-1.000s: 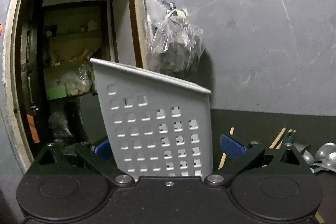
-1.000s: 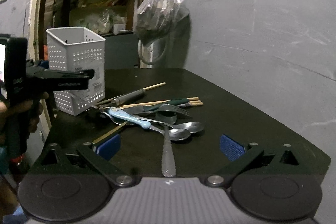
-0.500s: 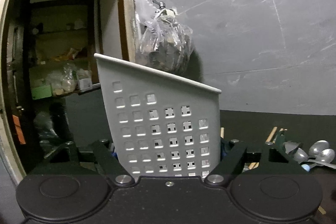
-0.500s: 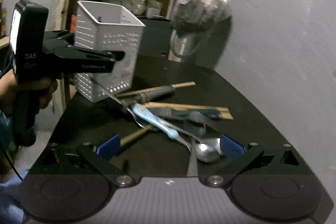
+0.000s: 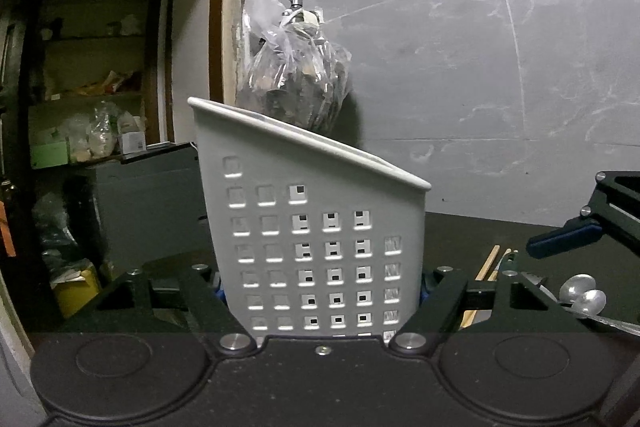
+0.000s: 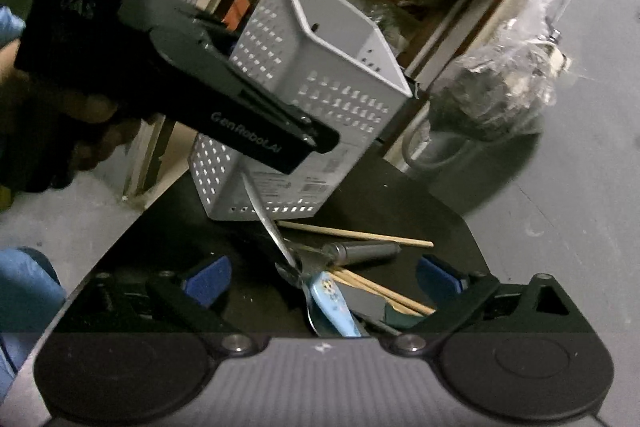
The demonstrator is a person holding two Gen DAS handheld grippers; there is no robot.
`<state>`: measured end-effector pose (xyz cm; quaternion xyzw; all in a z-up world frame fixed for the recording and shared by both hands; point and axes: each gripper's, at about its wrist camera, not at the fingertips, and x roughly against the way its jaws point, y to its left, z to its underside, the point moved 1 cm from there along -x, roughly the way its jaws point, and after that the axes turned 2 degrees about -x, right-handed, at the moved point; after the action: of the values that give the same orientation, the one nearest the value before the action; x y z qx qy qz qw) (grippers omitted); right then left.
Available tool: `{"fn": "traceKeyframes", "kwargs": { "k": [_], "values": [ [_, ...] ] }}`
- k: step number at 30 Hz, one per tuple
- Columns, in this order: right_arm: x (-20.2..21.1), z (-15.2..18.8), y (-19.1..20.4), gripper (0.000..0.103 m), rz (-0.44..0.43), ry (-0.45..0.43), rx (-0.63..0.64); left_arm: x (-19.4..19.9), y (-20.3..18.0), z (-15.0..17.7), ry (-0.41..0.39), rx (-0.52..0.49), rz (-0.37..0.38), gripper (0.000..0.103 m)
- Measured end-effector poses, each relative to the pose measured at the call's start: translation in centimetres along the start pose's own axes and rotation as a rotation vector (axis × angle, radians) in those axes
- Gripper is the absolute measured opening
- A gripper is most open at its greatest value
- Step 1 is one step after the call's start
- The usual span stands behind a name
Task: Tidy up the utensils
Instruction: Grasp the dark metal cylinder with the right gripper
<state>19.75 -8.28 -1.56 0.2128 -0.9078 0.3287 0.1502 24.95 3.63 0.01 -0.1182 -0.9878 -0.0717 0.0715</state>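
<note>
Left wrist view: the left tool [image 5: 322,291] is closing, its fingers pinching the white basket [image 5: 312,227] at frame centre.

Right wrist view: the right tool [image 6: 320,279] stands spread over the utensils [image 6: 340,279] on the dark surface [image 6: 420,203], low in the frame's centre.

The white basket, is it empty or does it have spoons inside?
Empty, as far as shows. The right wrist view looks into the white basket and shows bare inner walls; the spoons and chopsticks lie outside on the table.
</note>
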Motion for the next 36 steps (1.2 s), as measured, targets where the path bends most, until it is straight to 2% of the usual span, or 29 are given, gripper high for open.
{"fn": "traceKeyframes", "kwargs": {
  "k": [10, 13, 19, 24, 27, 31, 36],
  "values": [
    [-0.9, 0.6, -0.6, 0.1, 0.013, 0.017, 0.013, 0.2, 0.7, 0.3, -0.012, -0.002, 0.03, 0.077],
    [-0.8, 0.7, -1.5, 0.1, -0.01, 0.009, -0.007, 0.2, 0.9, 0.3, -0.014, -0.006, 0.048, 0.077],
    [-1.0, 0.9, -4.5, 0.1, -0.143, 0.025, -0.136, 0.3, 1.6, 0.5, -0.022, -0.01, 0.074, 0.077],
    [-1.6, 1.3, -7.8, 0.1, -0.245, 0.071, -0.325, 0.4, 1.8, 0.7, -0.024, -0.013, 0.088, 0.077],
    [-1.9, 1.9, -9.3, 0.1, -0.266, 0.104, -0.415, 0.6, 1.9, 0.6, -0.026, -0.013, 0.095, 0.077],
    [-2.1, 2.4, -9.8, 0.1, -0.274, 0.122, -0.414, 0.6, 1.9, 0.6, -0.025, -0.014, 0.096, 0.077],
    [-3.1, 2.6, -11.4, 0.1, -0.328, 0.131, -0.544, 0.6, 2.1, 0.6, -0.025, -0.016, 0.104, 0.077]
  ]
}}
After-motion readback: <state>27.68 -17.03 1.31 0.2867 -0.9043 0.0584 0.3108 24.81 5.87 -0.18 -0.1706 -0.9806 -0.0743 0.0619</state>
